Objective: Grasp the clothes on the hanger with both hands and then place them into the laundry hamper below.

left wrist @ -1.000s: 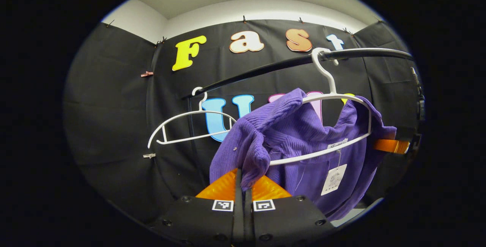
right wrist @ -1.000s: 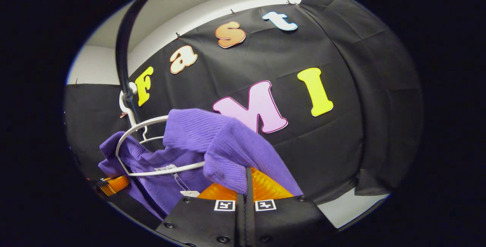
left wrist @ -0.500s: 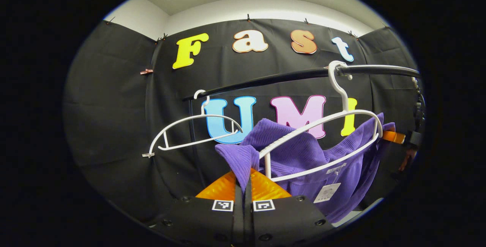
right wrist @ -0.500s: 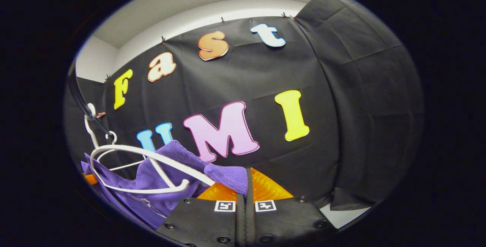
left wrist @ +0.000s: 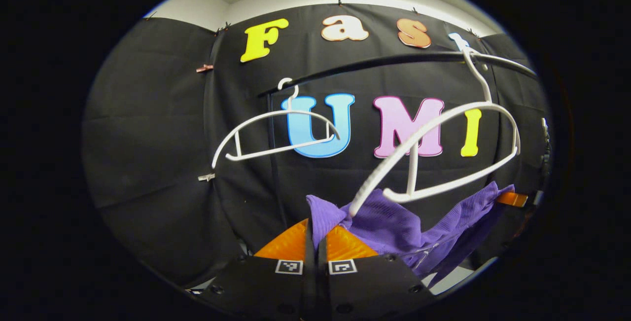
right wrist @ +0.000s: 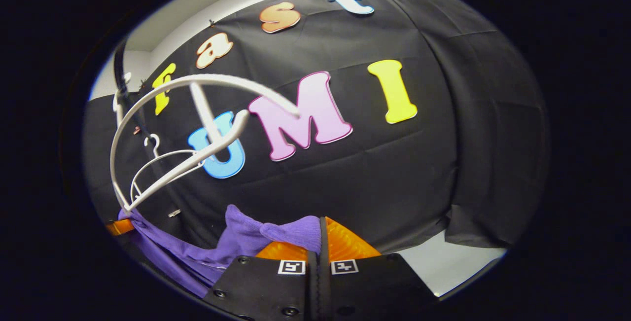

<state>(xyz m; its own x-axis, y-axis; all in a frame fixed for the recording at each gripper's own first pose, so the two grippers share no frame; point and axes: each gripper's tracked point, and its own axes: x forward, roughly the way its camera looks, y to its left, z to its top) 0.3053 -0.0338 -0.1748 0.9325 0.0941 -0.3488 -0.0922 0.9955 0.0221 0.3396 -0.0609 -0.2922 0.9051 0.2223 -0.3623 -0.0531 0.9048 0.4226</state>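
A: Status on the purple sweater (left wrist: pixel 389 222)?

B: Off the white hanger (left wrist: pixel 443 148) now, slung low between both grippers. Left gripper (left wrist: pixel 316 234): jaws clenched on a fold of knit, pinched right at the tips. Right gripper (right wrist: pixel 320 234): same, jaws closed on another bunch of the cloth, w/ the rest trailing off to its left.

A: Hanger?

B: Bare, up on the black rail (left wrist: pixel 374 62), above and ahead of the left jaws, tilted. One arm end sits just over the knit near the left jaws, can't tell if touching. Second empty hanger (left wrist: pixel 276 133) farther along the rail, well apart from the cloth.

A: How's it likely to handle?

B: Soft, floppy ribbed knit, prob light. No stiffness, so sags in the middle and hangs below the jaws. Stretchy, could creep out of a shallow pinch. Not fragile. Paper tag on a string near the neck, hard to make out here.

A: Best hold?

B: As is – one bunch per side, shoulder/neck area, deep enough that several layers sit between the jaws. Watch loose knit snagging on that hanger arm.

A: Hamper?

B: Per task, below. Next, prob: lower both together, then let go
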